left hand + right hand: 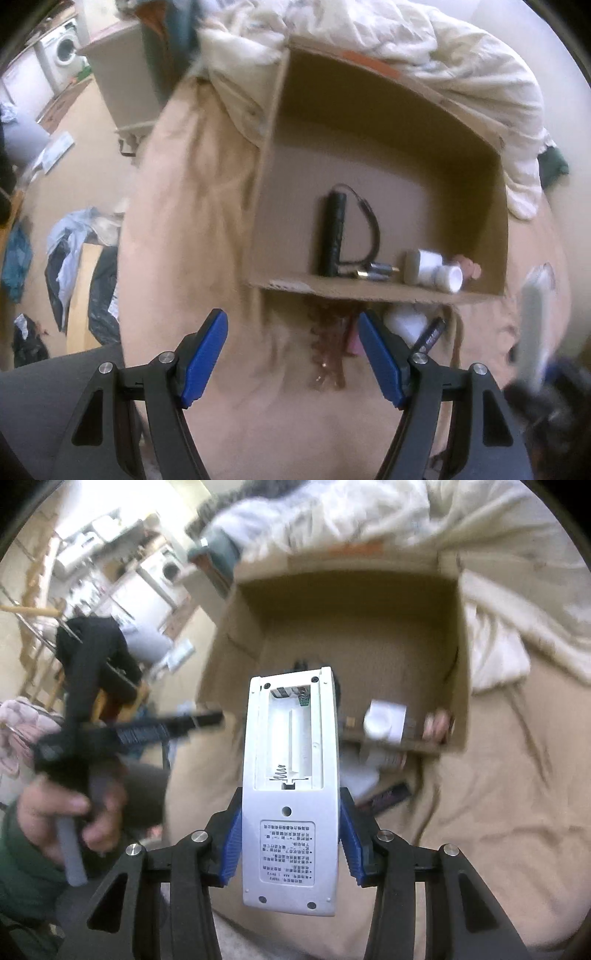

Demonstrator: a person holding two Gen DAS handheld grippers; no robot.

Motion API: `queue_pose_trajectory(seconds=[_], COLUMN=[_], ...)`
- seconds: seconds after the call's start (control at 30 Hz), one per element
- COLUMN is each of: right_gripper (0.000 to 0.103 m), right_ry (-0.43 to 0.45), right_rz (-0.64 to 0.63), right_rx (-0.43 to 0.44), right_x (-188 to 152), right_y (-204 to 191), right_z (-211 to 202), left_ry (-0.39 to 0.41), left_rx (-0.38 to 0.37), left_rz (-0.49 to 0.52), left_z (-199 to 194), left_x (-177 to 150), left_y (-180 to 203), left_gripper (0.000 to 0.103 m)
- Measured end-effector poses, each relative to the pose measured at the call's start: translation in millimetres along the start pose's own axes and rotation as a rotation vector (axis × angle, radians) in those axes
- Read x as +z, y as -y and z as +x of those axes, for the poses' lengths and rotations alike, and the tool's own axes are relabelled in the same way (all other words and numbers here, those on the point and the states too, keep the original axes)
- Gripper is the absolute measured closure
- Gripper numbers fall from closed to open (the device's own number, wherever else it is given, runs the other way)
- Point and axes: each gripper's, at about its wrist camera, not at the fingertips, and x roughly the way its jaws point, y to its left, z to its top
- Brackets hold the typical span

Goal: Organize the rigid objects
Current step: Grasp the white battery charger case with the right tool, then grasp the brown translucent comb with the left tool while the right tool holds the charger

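Bed (207,206): beige sheet under everything, rumpled white duvet (424,48) behind the box; edges smeared by blur.
Box (369,291): open cardboard, on the bed, its near wall hiding the lower ends of what lies inside.
Remote (293,775): white, back up, battery bay uncovered and empty; raised above the bed in front of the box, hiding part of the box floor. In the left view only a blurred white streak at the right edge.
Right claw (291,845): clenched on the remote's sides, blue pads pressing both edges.
Left claw (293,354): released, nothing between its pads, above bare sheet just short of the box. The right view shows it dark and blurred, with the hand (70,819) on its handle.
In box: black stick with cord (334,236), metal plugs (376,273), white tubs (432,269), something pink in the corner, unclear.
Outside box: white item (402,321) and dark battery-like stick (430,332) against the near wall, half hidden by the left claw's finger.
Room: washer (64,48), clothes on the floor.
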Motion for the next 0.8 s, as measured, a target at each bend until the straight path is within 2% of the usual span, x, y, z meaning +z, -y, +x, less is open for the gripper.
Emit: queue_pose_trajectory(seconds=[0.1, 0.17, 0.27, 0.37, 0.47, 0.7, 0.8], right_gripper=[0.055, 0.055, 0.055, 0.055, 0.055, 0.055, 0.055], right_ry=[0.051, 0.070, 0.029, 0.077, 0.093, 0.118, 0.123], right_rz=[0.002, -0.010, 0.087, 0.041, 0.055, 0.062, 0.065], right_rx=[-0.010, 0.019, 0.016, -0.003, 0.021, 0.045, 0.048], right_x=[6.9, 4.4, 0.0, 7.4, 8.3, 7.7, 7.1], right_y=[12.4, 18.4, 33.2, 25.9, 27.5, 28.9, 29.1], right_z=[-4.8, 4.1, 21.5, 11.8, 11.2, 3.3, 1.4], left_ry=[-0.026, -0.054, -0.088, -0.104, -0.131, -0.276, -0.285], left_rx=[0.013, 0.020, 0.046, 0.058, 0.049, 0.043, 0.065], left_rz=[0.020, 0.029, 0.053, 0.066, 0.074, 0.086, 0.117], left_z=[8.9, 17.0, 29.1, 37.6, 47.3, 91.3, 102.2], left_x=[-2.1, -4.6, -8.2, -9.8, -9.1, -6.6, -8.3], left_y=[4.2, 6.4, 10.6, 15.2, 18.7, 26.1, 32.7], left_gripper=[0.032, 0.032, 0.032, 0.032, 0.034, 0.039, 0.039])
